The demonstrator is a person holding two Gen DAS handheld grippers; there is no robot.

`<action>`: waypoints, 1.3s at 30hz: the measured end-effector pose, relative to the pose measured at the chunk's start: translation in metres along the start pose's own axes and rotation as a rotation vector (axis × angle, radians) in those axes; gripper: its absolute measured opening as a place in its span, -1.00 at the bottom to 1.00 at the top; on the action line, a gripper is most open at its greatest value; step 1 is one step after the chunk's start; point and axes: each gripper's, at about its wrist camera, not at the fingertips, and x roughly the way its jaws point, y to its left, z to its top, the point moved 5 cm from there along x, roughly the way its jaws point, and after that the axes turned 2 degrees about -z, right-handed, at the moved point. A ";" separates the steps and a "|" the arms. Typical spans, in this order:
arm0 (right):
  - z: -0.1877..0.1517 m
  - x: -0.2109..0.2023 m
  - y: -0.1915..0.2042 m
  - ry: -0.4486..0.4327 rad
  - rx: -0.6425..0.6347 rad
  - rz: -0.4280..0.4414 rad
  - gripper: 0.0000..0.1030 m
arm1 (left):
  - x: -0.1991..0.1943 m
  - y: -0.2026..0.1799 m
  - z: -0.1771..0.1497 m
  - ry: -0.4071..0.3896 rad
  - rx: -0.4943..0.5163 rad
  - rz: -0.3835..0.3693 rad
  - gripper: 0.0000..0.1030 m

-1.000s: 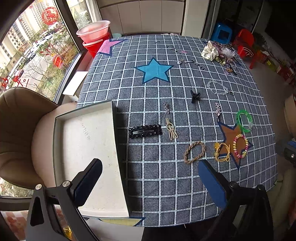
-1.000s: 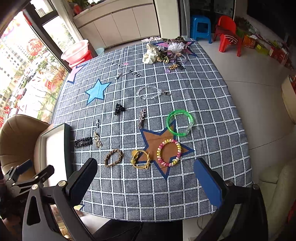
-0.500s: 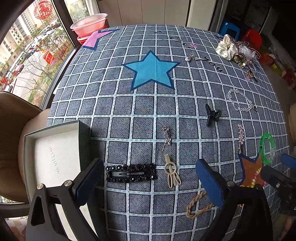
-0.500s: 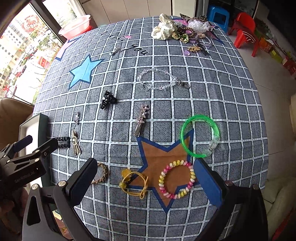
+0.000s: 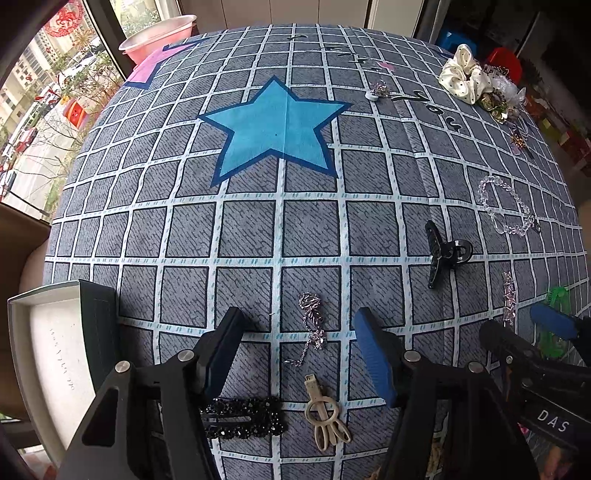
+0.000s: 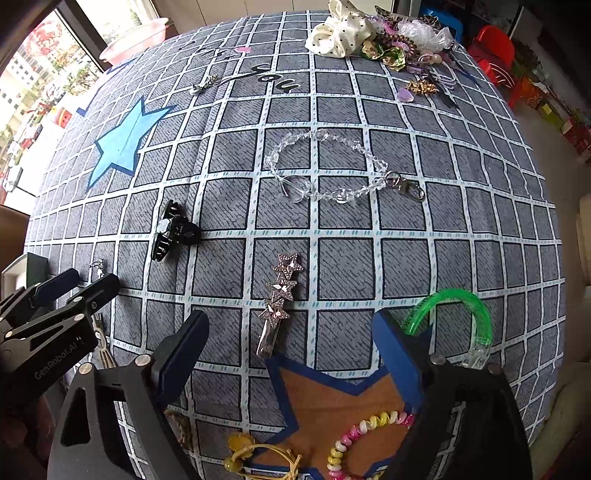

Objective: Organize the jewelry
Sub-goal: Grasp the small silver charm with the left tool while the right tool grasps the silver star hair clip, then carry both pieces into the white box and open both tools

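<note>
My left gripper (image 5: 297, 334) is open and low over the checked tablecloth, its fingers on either side of a thin silver chain (image 5: 312, 326). A black beaded hair clip (image 5: 243, 415) and a beige clip (image 5: 325, 415) lie just below it. My right gripper (image 6: 290, 339) is open, its fingers on either side of a star-studded silver hair clip (image 6: 279, 299). A green bangle (image 6: 476, 314) lies right of it. A pastel coil bracelet (image 6: 354, 439) and a yellow cord bracelet (image 6: 255, 456) lie below. The open white box (image 5: 51, 362) sits at the left table edge.
A black claw clip (image 6: 170, 230) and a clear bead chain (image 6: 325, 166) lie mid-table. A cream scrunchie (image 6: 338, 31) and a heap of trinkets (image 6: 413, 40) sit at the far edge. A small silver piece (image 5: 376, 90) lies by the printed lettering. A pink basin (image 5: 159, 35) stands beyond the table.
Both grippers have moved forward and down toward the table. The left now straddles the silver chain, the right the star clip. Both stay open.
</note>
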 end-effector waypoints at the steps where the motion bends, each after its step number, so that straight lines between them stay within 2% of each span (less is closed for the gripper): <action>1: 0.001 0.000 0.001 -0.013 -0.006 -0.020 0.57 | 0.000 -0.001 0.000 -0.004 -0.001 -0.003 0.28; 3: 0.001 0.002 0.006 -0.029 -0.032 -0.052 0.46 | -0.002 -0.008 0.001 -0.012 0.005 -0.010 0.06; 5: 0.001 0.002 0.010 -0.043 -0.051 -0.064 0.32 | -0.004 -0.018 0.000 -0.016 0.020 -0.019 -0.65; 6: 0.000 0.002 0.015 -0.048 -0.061 -0.066 0.18 | -0.005 -0.023 -0.001 -0.010 0.018 -0.025 -0.71; 7: -0.001 0.000 0.017 -0.053 -0.073 -0.063 -0.08 | -0.005 -0.025 -0.001 -0.007 0.008 -0.034 -0.71; 8: -0.002 -0.001 0.020 -0.056 -0.084 -0.060 -0.25 | -0.006 -0.028 -0.002 -0.003 -0.008 -0.046 -0.71; 9: -0.002 -0.002 0.023 -0.054 -0.088 -0.050 -0.61 | -0.008 -0.029 -0.003 -0.002 -0.028 -0.057 -0.71; 10: -0.001 -0.002 0.022 -0.047 -0.083 -0.037 -0.64 | -0.013 -0.031 -0.006 -0.005 -0.046 -0.065 -0.71; 17: -0.001 -0.015 -0.003 -0.009 0.005 0.152 -0.64 | -0.047 -0.025 -0.004 -0.051 -0.130 -0.098 -0.71; 23: 0.014 -0.036 -0.016 -0.016 -0.020 0.225 -0.64 | -0.080 -0.008 -0.005 -0.110 -0.181 -0.106 -0.71; 27: 0.018 -0.052 -0.005 -0.036 -0.042 0.259 -0.64 | -0.102 0.030 -0.013 -0.140 -0.213 -0.126 -0.71; 32: 0.017 -0.076 0.025 -0.062 -0.049 0.296 -0.64 | -0.124 0.065 -0.021 -0.176 -0.220 -0.132 -0.71; 39: 0.012 -0.090 0.106 -0.082 -0.098 0.361 -0.64 | -0.145 0.130 -0.042 -0.210 -0.252 -0.084 -0.71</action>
